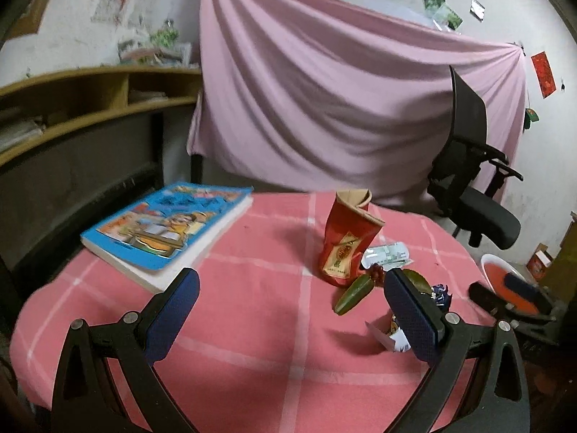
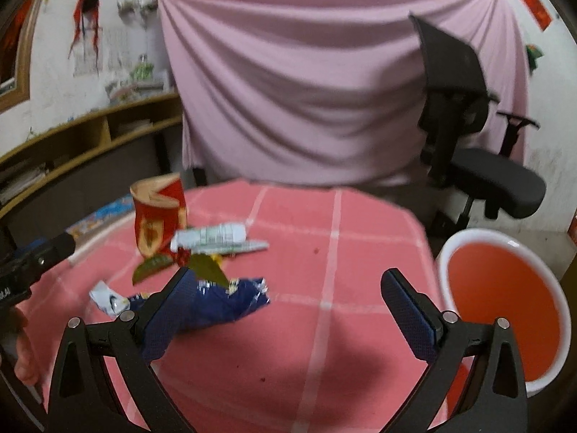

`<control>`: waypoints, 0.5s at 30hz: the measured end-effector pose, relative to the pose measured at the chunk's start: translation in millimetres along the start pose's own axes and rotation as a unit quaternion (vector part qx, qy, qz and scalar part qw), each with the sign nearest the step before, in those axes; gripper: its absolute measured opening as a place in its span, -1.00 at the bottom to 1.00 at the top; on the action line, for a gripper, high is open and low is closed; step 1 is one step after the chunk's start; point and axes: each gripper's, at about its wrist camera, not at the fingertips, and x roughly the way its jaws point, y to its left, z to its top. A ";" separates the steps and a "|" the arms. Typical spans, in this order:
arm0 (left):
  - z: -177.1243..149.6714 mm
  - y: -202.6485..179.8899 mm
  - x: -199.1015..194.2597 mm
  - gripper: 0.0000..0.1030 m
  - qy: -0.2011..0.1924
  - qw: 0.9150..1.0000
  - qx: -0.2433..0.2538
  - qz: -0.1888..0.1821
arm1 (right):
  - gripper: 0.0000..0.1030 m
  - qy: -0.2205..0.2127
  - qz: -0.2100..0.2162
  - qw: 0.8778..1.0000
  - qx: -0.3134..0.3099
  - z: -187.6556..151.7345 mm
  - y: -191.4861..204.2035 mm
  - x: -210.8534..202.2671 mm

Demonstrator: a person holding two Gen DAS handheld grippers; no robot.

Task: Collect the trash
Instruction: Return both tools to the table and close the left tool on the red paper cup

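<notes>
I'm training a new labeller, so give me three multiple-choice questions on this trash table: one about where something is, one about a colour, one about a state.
1. Where is the red-lined bin?
A. on the table
B. beside the table's right edge
C. on the office chair

2. What colour is the tablecloth?
A. pink with white lines
B. plain green
C. black

3. How is the right gripper?
A. shut on a book
B. shut on a carton
C. open, holding nothing

Answers: B, it sits low off the cloth's edge; A, the pink grid shows; C, its jaws stand wide apart.

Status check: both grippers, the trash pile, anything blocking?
Left gripper open, right gripper open, both empty. Crumpled blue snack wrapper and crushed red paper cup on the pink checked tablecloth. Red basin alongside; nothing blocking.
</notes>
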 end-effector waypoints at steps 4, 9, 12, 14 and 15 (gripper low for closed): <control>11.3 2.2 17.2 0.86 0.018 0.999 -0.007 -0.029 | 0.66 0.060 0.034 0.998 -0.004 -1.4 1.1 21.6; 23.3 1.2 49.0 0.34 0.061 0.996 -0.001 -0.063 | 0.42 0.118 0.078 0.990 0.029 -5.4 -9.6 42.4; 29.2 0.4 69.0 0.21 0.084 0.993 0.002 -0.081 | 0.29 0.121 0.094 0.987 0.042 -4.8 -15.5 43.0; 31.8 -1.4 76.5 0.06 0.093 0.991 0.006 -0.092 | 0.19 0.128 0.103 0.986 0.038 -4.8 -14.8 45.5; 32.9 -3.2 81.2 -0.05 0.098 0.991 0.011 -0.095 | 0.04 0.130 0.106 0.985 0.034 -4.1 -14.0 46.2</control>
